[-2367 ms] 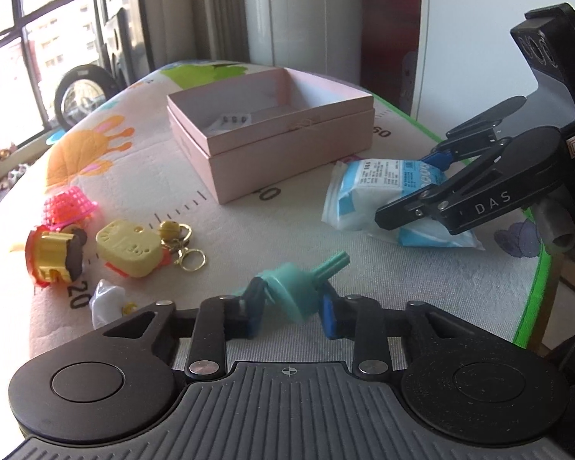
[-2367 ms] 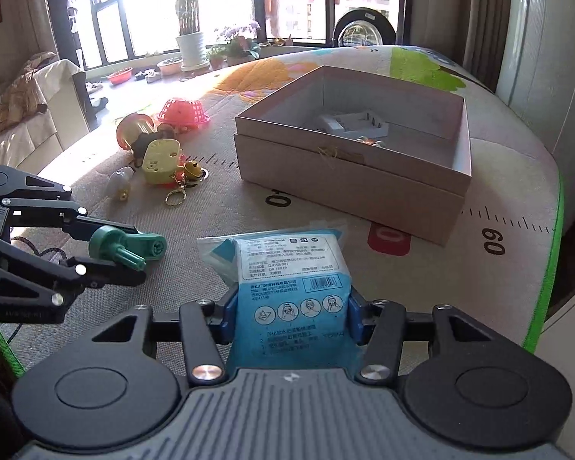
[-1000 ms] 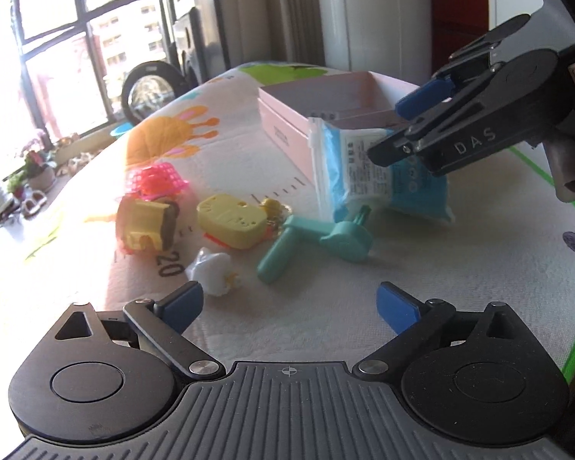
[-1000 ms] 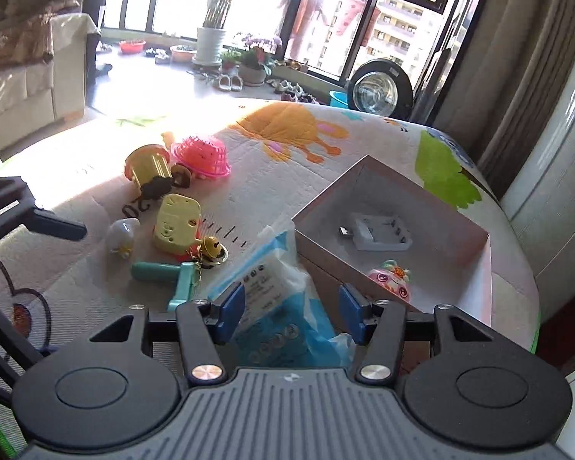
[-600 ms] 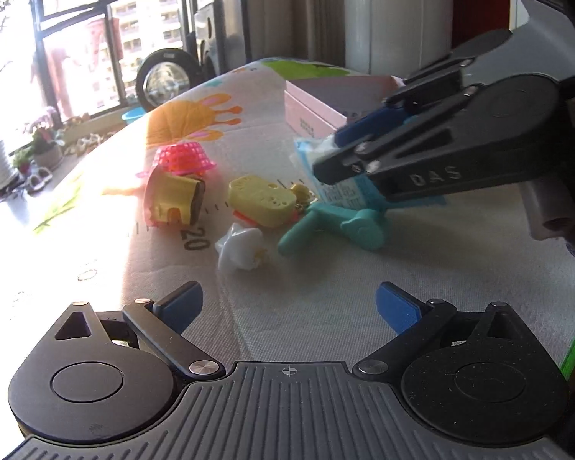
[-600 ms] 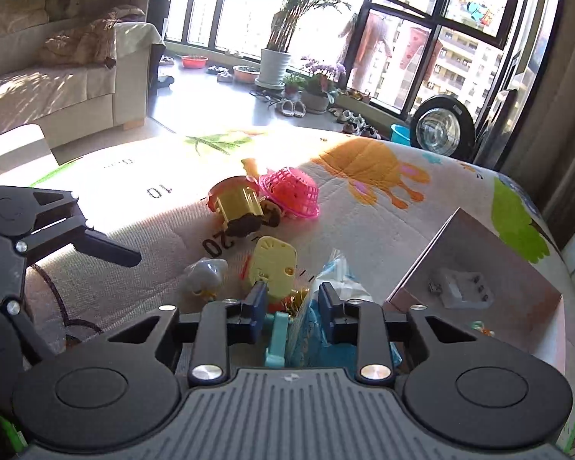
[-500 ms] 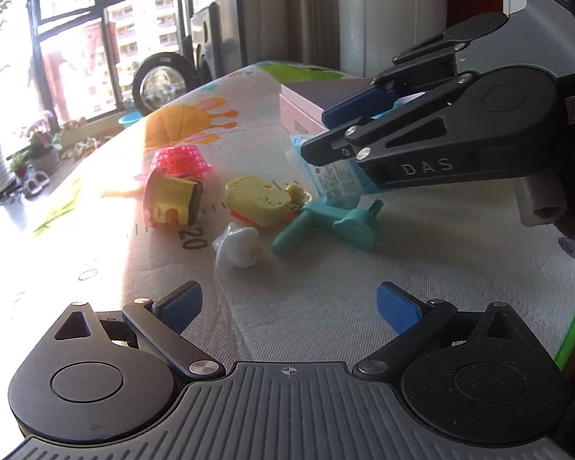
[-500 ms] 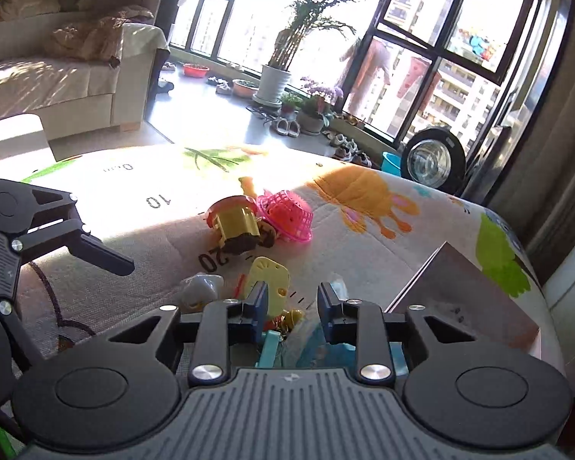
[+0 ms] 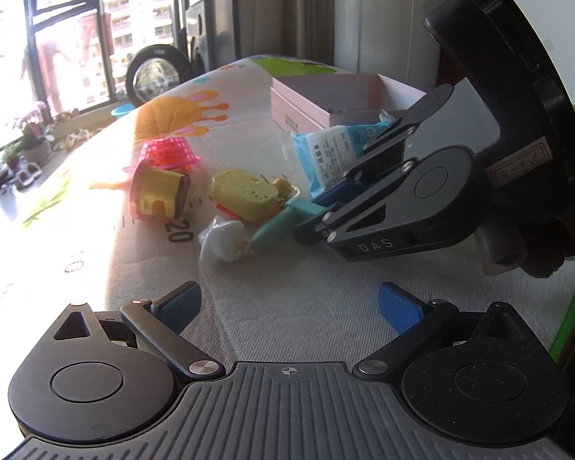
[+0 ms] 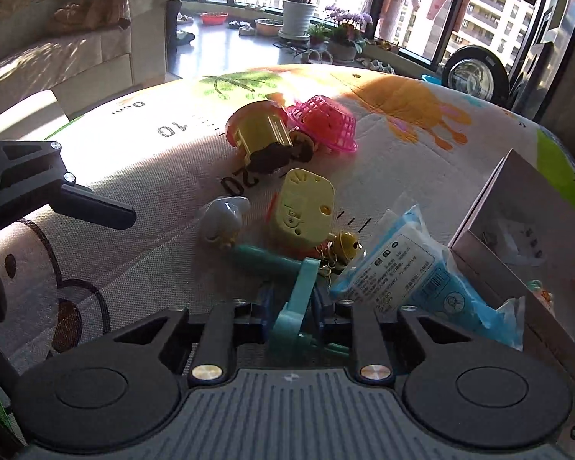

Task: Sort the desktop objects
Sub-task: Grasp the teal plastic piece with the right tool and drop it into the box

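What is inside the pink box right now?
In the right wrist view, the pink box holds a white tray-like item and, at its near corner, a small colourful toy. The box wall and blue packet hide the remaining floor.

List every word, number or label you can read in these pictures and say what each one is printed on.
"DAS": on the side of the right gripper.
"20": on the ruler scale of the printed table mat.
"10": on the same mat's scale, in the right wrist view.
"0cm": faint, at the end of that scale.
Blue mask packet: small print and a barcode, too small to read.
Pink box: small print on its side, unreadable.
White sticker on the right gripper's body: blurred.
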`<action>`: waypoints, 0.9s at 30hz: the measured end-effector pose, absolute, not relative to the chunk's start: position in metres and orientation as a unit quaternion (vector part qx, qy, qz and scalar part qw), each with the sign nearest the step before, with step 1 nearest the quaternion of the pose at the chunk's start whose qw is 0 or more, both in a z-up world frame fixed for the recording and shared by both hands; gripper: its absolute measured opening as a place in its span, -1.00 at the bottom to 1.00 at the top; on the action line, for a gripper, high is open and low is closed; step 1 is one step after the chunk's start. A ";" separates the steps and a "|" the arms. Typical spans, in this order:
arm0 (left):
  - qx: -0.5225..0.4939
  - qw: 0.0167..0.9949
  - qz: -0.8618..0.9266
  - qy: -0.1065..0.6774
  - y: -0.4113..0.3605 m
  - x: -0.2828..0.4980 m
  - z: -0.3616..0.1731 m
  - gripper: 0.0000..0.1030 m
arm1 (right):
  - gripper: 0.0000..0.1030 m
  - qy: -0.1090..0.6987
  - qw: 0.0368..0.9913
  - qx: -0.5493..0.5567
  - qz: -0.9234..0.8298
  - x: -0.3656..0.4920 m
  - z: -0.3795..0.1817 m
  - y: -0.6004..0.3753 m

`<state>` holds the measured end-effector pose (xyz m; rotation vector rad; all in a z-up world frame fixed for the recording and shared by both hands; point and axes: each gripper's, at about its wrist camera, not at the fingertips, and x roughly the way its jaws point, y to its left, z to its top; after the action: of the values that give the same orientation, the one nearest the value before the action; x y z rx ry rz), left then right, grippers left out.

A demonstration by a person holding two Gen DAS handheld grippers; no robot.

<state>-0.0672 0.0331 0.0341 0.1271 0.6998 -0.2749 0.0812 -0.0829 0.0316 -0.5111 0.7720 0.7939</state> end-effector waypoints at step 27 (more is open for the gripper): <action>0.097 0.928 -0.160 0.323 -0.062 0.029 0.031 1.00 | -0.71 0.236 0.956 -0.041 0.169 0.173 0.140 -0.245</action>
<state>0.0291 -0.0622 0.0311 0.1980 0.6611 -0.3283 0.1728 -0.2447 0.1403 -0.0835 0.4800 0.3430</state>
